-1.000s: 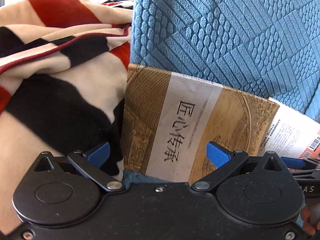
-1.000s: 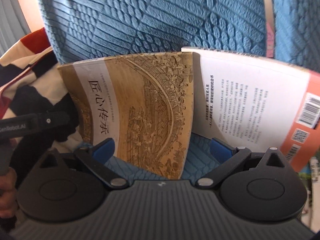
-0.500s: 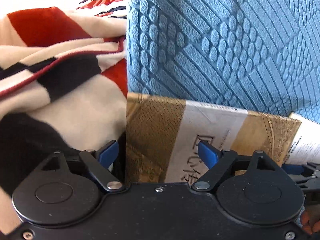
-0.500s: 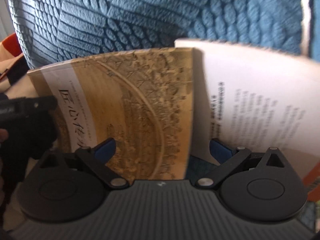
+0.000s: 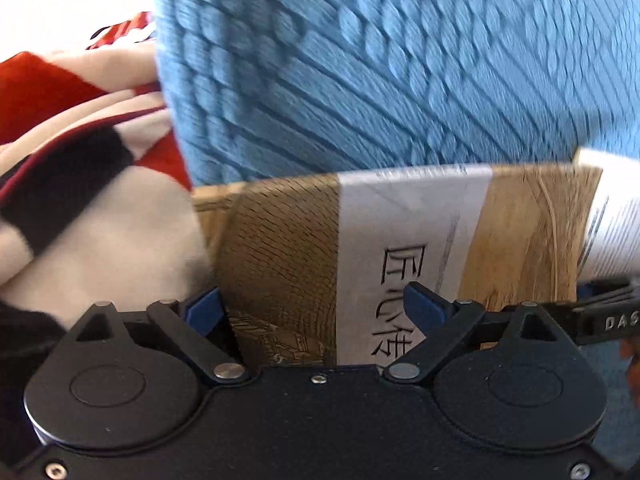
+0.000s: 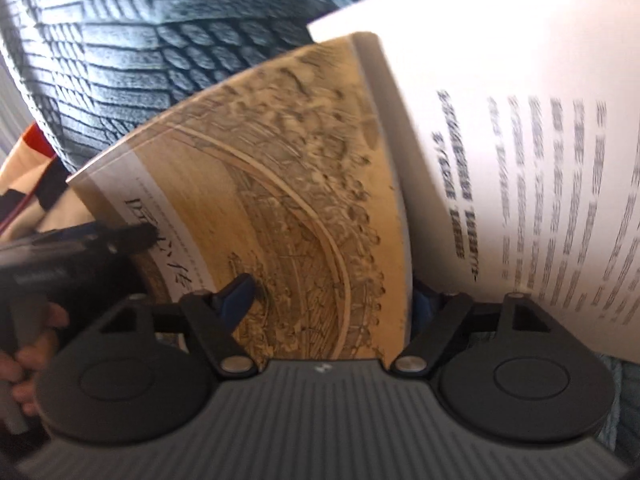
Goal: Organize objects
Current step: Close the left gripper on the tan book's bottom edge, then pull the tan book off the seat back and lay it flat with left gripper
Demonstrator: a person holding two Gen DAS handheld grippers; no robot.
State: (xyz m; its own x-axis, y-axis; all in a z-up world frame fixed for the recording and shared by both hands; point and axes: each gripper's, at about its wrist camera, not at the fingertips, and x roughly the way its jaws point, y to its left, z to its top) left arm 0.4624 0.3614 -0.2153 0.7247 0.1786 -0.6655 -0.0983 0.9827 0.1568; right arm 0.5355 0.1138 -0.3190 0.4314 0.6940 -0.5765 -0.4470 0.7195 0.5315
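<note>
A tan book [image 5: 288, 256] with a white title band leans against a blue cushion [image 5: 400, 72]. It also shows in the right wrist view [image 6: 288, 208]. My left gripper [image 5: 312, 308] is open, its blue pads straddling the book's left part. My right gripper [image 6: 332, 300] is open, its jaws straddling the book's right edge. A white book [image 6: 520, 160] with printed text stands just right of the tan one; it also shows in the left wrist view [image 5: 612, 224]. The left gripper's body [image 6: 60, 256] shows at the left of the right wrist view.
A red, black and cream striped blanket [image 5: 80, 168] lies left of the books. The blue textured cushion [image 6: 140, 40] fills the background behind both books.
Both grippers have moved in closer around the tan book. The right wrist view has tilted, and the books look larger and blurred.
</note>
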